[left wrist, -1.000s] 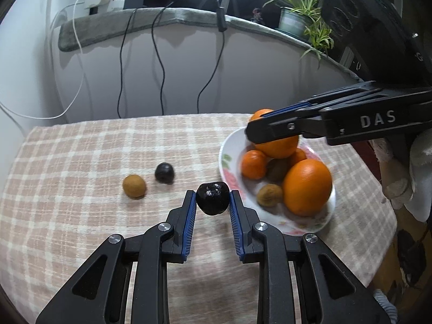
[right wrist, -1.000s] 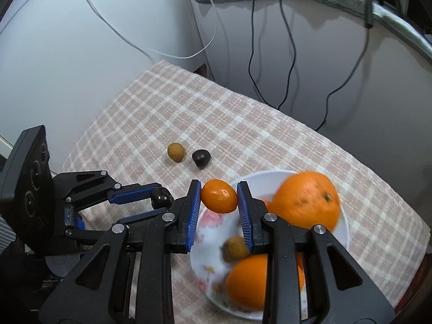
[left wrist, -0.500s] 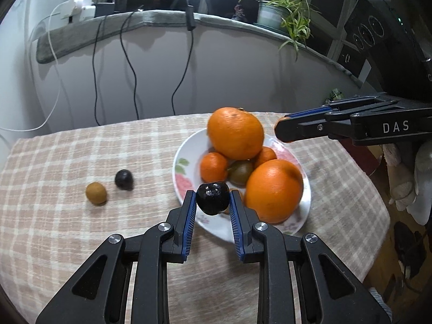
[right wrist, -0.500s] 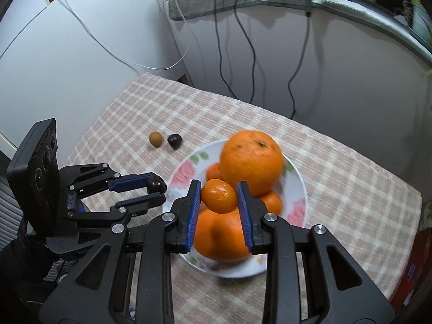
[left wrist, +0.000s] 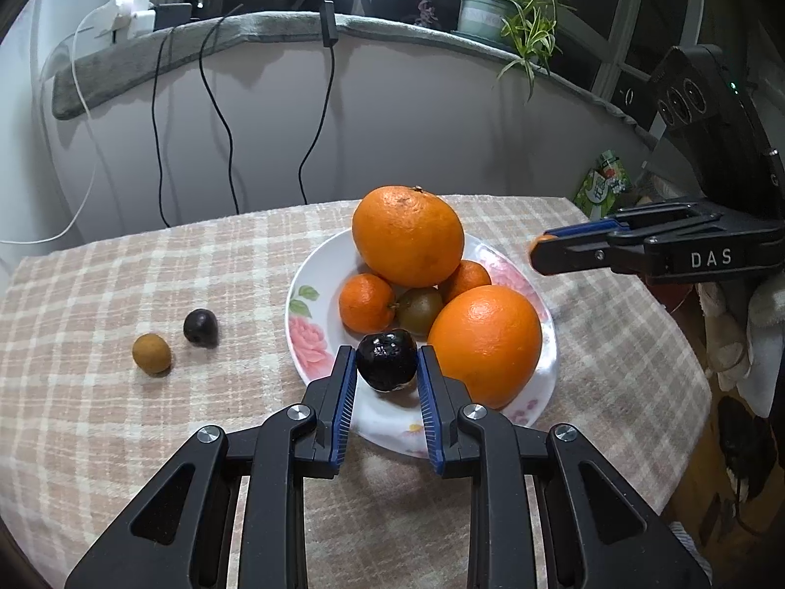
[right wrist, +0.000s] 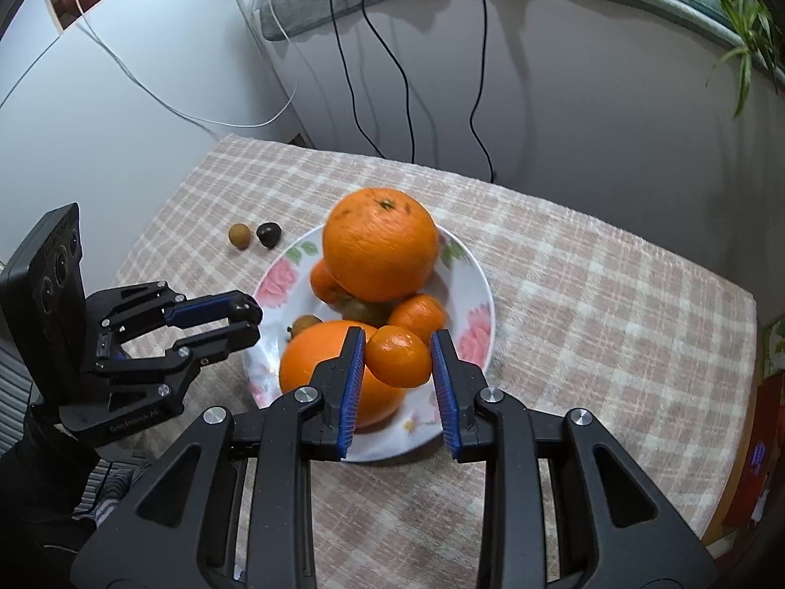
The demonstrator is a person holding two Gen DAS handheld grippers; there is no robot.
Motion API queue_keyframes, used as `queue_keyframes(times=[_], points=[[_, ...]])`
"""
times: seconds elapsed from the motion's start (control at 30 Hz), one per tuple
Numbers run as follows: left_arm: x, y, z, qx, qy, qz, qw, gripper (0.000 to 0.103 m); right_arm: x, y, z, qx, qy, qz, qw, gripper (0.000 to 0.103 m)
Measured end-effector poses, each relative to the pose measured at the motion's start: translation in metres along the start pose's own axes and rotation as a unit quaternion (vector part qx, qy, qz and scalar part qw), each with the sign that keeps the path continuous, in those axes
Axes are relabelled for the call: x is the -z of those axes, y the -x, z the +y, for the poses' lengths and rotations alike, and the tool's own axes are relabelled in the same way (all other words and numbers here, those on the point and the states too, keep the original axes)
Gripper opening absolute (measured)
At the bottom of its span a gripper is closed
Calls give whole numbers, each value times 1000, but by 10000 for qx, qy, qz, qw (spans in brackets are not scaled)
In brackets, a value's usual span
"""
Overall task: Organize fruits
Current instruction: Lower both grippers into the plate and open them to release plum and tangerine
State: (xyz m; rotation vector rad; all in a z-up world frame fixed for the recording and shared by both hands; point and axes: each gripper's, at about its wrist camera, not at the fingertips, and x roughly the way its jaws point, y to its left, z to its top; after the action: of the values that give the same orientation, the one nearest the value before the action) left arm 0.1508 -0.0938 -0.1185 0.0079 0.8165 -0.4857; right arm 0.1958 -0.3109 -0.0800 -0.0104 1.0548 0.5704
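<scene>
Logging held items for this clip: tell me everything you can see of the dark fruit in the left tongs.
The dark fruit is small, roundish and near black, with a glossy, slightly dimpled skin that catches highlights. It is gripped on both sides by the blue ribbed pads of the left tongs, held above the near part of the flowered white plate, in front of the piled oranges. Whether it touches the plate cannot be told. In the right wrist view it shows only as a dark tip.
</scene>
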Motion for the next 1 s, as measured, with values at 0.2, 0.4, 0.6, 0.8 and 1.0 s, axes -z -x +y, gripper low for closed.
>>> queue_keyframes(times=[0.2, 0.4, 0.6, 0.8, 1.0], points=[[-1, -4, 1, -42, 31, 26, 10000, 23, 6, -5, -6, 10, -68, 31, 10000, 29], [-2, -5, 2, -73, 14, 49, 10000, 23, 8, -10, -9, 11, -114, 79, 9999, 29], [-2, -5, 2, -89, 14, 51, 9999, 23, 9, -14, -12, 0, -161, 102, 9998, 29], [-2, -5, 2, -94, 15, 50, 9999, 24, 10, -17, -11, 7, -137, 134, 9998, 29], [-3, -6, 2, -110, 10, 62, 9999, 24, 10, -18, -9, 4, -110, 160, 9998, 29]])
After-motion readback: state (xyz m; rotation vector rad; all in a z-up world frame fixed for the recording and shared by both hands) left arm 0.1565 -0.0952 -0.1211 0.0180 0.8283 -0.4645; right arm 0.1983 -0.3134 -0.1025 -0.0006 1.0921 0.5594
